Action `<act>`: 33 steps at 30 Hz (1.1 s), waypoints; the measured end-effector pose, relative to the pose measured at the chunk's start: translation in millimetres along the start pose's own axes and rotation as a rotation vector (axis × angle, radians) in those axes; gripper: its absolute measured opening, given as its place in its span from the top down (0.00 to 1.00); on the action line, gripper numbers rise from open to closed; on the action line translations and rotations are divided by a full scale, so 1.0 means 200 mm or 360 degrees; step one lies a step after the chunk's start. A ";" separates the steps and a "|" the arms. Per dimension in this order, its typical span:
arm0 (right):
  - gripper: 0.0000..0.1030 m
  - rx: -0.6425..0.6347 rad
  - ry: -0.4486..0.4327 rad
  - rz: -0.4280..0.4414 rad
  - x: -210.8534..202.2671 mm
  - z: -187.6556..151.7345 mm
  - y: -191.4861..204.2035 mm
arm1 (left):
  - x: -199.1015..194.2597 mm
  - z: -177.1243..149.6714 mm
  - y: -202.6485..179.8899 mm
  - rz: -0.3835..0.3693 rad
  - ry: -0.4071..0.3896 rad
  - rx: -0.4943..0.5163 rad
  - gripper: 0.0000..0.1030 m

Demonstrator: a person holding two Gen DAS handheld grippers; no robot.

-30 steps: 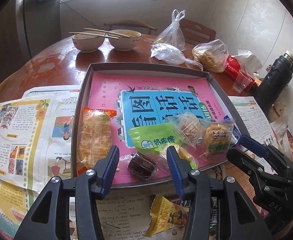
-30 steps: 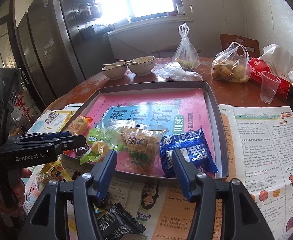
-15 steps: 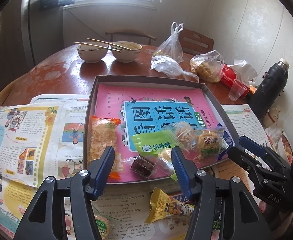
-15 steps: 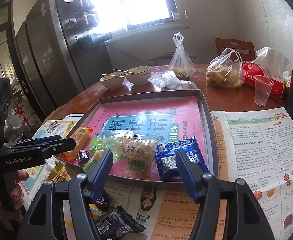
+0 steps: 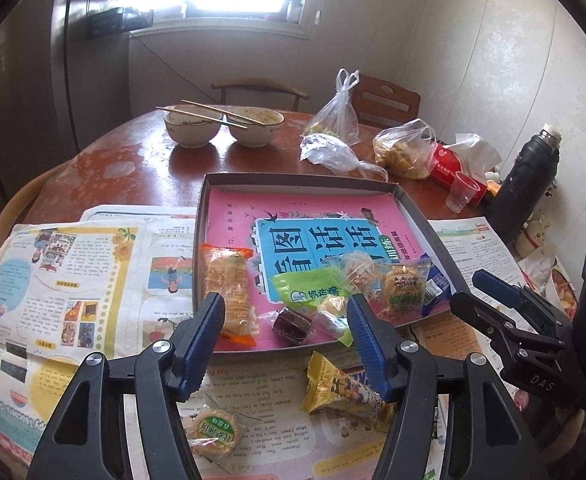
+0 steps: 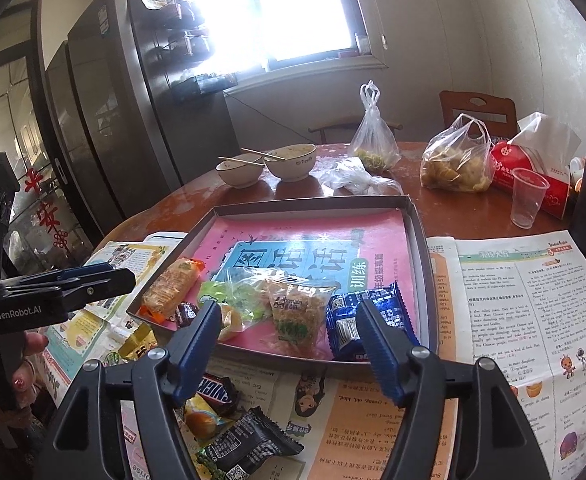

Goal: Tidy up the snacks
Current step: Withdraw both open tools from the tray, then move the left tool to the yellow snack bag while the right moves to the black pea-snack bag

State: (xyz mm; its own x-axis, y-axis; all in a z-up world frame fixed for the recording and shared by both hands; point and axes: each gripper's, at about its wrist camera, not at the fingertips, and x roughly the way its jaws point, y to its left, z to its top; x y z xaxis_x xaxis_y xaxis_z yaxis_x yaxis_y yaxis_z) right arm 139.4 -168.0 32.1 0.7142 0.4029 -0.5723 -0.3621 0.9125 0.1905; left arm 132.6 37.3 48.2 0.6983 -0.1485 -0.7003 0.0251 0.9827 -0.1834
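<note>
Both grippers have drawn back from the tray (image 5: 433,236), jaws just widened and empty.

Left gripper (image 5: 287,336) and right gripper (image 6: 289,336) hang spread at the tray's near edge. Inside lie the orange packet (image 5: 227,288), green packet (image 5: 313,286) and blue packet (image 6: 367,318); a yellow packet (image 5: 339,390) sits just outside on newspaper (image 5: 73,280).

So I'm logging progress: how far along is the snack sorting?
About halfway. Done: several packets, including the blue wrapped biscuit, lie in the grey shallow tray. In hand: nothing; both tools stand open. Left: the yellow packet, round green-label biscuit and black wrapped snack lie on the newspaper.
</note>
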 end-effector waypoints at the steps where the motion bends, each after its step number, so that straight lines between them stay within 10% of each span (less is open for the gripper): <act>1: 0.33 -0.0003 -0.0003 0.0003 -0.01 0.00 0.00 | -0.01 0.00 0.01 0.0003 -0.0006 -0.0003 0.36; 33: 0.23 -0.0120 0.0005 0.0069 -0.11 -0.08 0.10 | -0.10 -0.16 -0.01 -0.0077 0.0036 0.0019 0.30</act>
State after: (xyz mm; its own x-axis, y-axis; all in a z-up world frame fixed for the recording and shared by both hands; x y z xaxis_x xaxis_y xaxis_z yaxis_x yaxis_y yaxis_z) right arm 107.0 -160.0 35.7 0.6949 0.4418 -0.5674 -0.4370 0.8861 0.1548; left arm 96.7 34.9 40.8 0.6795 -0.1985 -0.7063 0.0671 0.9755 -0.2096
